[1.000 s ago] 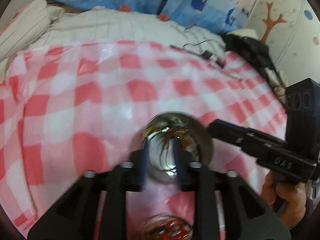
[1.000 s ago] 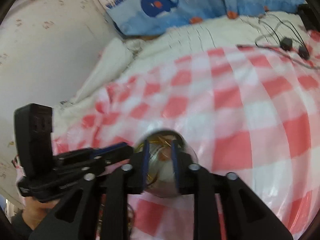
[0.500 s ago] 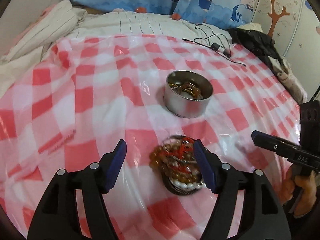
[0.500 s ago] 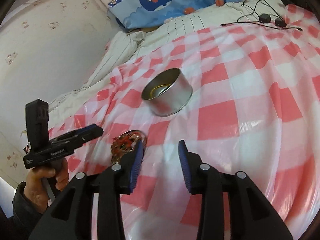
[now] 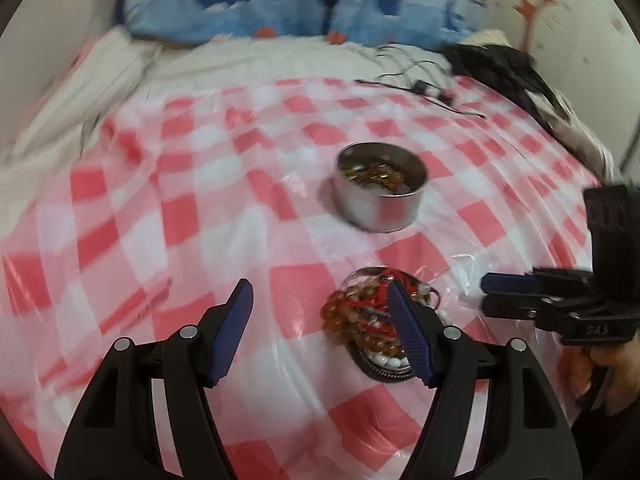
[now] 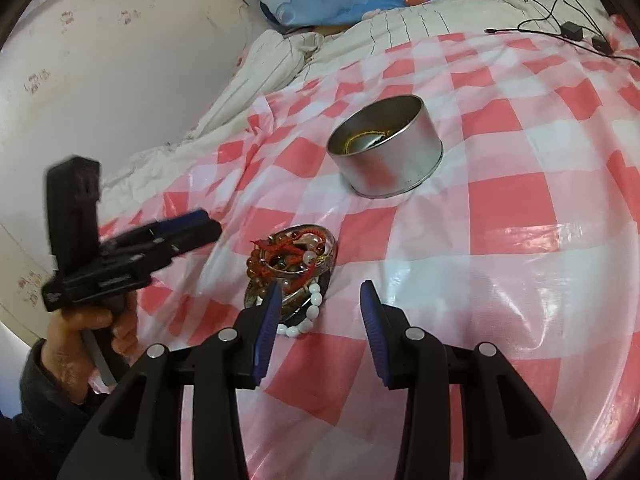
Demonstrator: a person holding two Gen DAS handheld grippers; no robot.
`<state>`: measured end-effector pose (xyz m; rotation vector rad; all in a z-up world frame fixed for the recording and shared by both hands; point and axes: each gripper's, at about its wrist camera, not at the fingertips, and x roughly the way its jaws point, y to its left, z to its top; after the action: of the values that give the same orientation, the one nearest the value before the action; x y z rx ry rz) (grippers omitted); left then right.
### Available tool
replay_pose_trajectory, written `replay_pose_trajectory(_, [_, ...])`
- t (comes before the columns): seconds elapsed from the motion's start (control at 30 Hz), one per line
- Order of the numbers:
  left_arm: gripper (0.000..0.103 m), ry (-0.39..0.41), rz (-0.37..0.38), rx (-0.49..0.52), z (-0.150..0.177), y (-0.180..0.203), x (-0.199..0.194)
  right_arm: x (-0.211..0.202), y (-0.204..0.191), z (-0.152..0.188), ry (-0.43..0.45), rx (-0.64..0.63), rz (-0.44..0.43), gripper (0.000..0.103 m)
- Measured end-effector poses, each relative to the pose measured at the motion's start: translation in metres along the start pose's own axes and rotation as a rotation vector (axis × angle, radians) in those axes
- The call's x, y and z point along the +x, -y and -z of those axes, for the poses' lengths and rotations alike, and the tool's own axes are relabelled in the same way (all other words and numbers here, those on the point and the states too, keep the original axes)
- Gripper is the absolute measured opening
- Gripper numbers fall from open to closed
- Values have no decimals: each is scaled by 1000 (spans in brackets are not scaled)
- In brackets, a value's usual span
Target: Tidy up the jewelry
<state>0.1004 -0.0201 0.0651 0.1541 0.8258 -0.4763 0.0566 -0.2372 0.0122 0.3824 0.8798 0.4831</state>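
a round metal tin with some jewelry inside is seen near the middle of the pink checked plastic sheet spread over the bed. nearer the sheet's front edge, a small glass dish heaped with bead bracelets is seen, with a white bead strand spilling over its rim. the left gripper is held spread wide and empty above the sheet beside the dish. the right gripper is likewise parted, holding nothing.
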Motion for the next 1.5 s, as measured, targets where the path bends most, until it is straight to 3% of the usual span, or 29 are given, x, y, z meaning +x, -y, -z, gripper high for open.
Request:
replay_pose_trajectory(0.17, [66, -2, 2, 308, 9, 53, 6, -2, 4, 1, 3, 14, 32, 44])
replay_pose_trajectory(0.27, [66, -19, -19, 393, 13, 67, 10, -3, 6, 1, 11, 26, 26, 44])
replay_pose_trajectory(0.47, [66, -22, 11, 299, 5, 54, 16, -3, 6, 0, 6, 32, 14, 45])
replay_pose_trajectory(0.67, [66, -32, 17, 280, 3, 55, 23, -4, 6, -1, 14, 39, -7, 46])
replay_pose_trajectory(0.73, [66, -33, 24, 204, -1, 43, 22, -1, 3, -2, 13, 37, -41, 46])
replay_pose_trajectory(0.87, [66, -31, 35, -44, -8, 0, 17, 11, -4, -5, 2, 28, -82, 46])
replay_pose_trajectory(0.97, [66, -25, 20, -124, -8, -19, 16, 25, -7, -7, -20, 33, -92, 38])
replay_pose_trajectory(1.07, [69, -13, 4, -141, -8, -24, 14, 37, -11, -9, -39, 30, -96, 30])
replay_pose_trajectory(1.1, [70, -10, 2, -141, -9, -25, 14, 38, -11, -8, -40, 29, -97, 17])
replay_pose_trajectory(1.17, [71, -4, 2, -138, -10, -25, 13, 35, -13, -9, -31, 19, -102, 4])
replay_pose_trajectory(1.5, [72, -27, 0, -82, -9, -15, 17, -15, -13, -13, 112, 18, -159, 4])
